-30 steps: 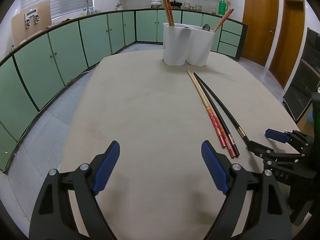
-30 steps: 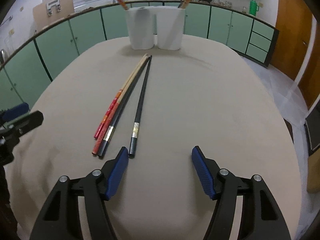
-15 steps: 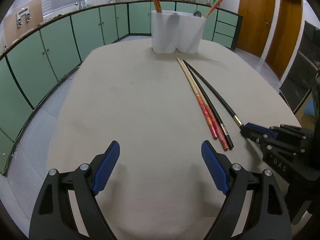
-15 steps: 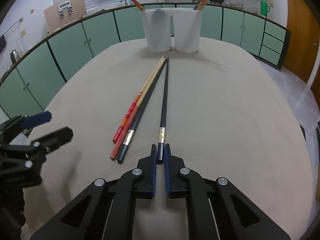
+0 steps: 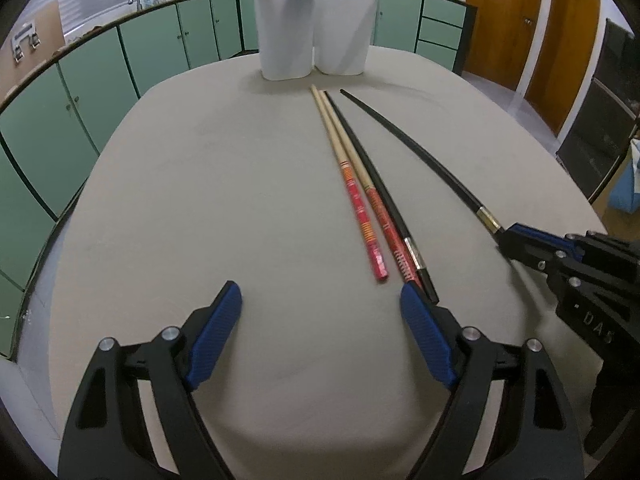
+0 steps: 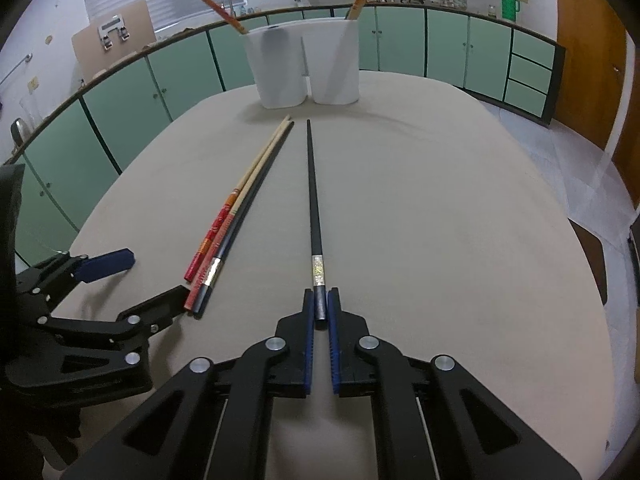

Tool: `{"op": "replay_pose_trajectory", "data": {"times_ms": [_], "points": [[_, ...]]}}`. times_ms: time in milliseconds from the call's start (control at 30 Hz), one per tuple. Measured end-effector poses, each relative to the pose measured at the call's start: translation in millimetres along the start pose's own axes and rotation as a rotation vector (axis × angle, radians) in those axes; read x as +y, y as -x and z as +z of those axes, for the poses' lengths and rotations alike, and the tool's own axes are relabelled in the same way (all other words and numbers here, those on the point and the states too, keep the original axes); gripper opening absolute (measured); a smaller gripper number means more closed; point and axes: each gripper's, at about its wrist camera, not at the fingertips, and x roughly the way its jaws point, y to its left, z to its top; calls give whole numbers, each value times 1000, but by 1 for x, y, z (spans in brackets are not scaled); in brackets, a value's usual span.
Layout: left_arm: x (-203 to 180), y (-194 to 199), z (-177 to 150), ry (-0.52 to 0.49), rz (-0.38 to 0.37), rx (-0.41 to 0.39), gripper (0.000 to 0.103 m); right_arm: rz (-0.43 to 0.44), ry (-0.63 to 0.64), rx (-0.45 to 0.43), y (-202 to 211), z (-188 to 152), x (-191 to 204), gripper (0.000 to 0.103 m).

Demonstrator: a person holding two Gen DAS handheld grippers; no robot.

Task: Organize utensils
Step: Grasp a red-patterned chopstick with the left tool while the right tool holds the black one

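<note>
A white two-cup holder [image 5: 316, 36] [image 6: 308, 64] stands at the far end of the beige table [image 5: 200, 180], with red-patterned chopsticks sticking out of it. My right gripper [image 6: 320, 304] [image 5: 508, 236] is shut on the near end of a black chopstick [image 6: 314, 208] [image 5: 432, 160] that points toward the holder. Two wood-and-red chopsticks [image 5: 360, 200] [image 6: 224, 220] and a second black chopstick [image 5: 374, 184] lie together to its left. My left gripper [image 5: 320, 292] [image 6: 158, 276] hovers just short of their near ends, its jaws closing with nothing between them.
Green cabinets [image 5: 152, 52] curve round the far and left sides of the room. Wooden doors [image 5: 504, 20] and a dark chair [image 5: 592, 140] stand to the right. The table's rounded edge falls away on the left [image 5: 68, 216].
My right gripper has shut on the black chopstick's near end and swung it away from the other three. My left gripper has moved forward, closer to the chopsticks and the holder.
</note>
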Motion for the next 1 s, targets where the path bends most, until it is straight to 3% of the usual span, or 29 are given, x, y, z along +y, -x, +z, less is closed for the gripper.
{"op": "replay_pose_trajectory", "data": {"times_ms": [200, 300, 400, 467, 567, 733, 1000], "points": [[-2, -3, 5, 17, -5, -12, 68, 4, -7, -3, -1, 0, -5, 7], [-3, -3, 6, 19, -2, -23, 57, 7, -9, -7, -3, 0, -6, 7], [-5, -3, 7, 14, -13, -34, 39, 10, -13, -11, -3, -1, -6, 7], [-10, -3, 7, 3, -30, -38, 21, 12, -17, -12, -3, 0, -7, 7], [-18, -3, 7, -11, -41, -44, 7, 8, -14, -15, -2, -1, -6, 7], [-17, -1, 7, 14, -38, -55, 6, 12, -16, -11, -2, 0, -6, 7], [-8, 34, 14, 18, -27, -143, 5, 2, 8, -66, 23, 15, -6, 7]]}}
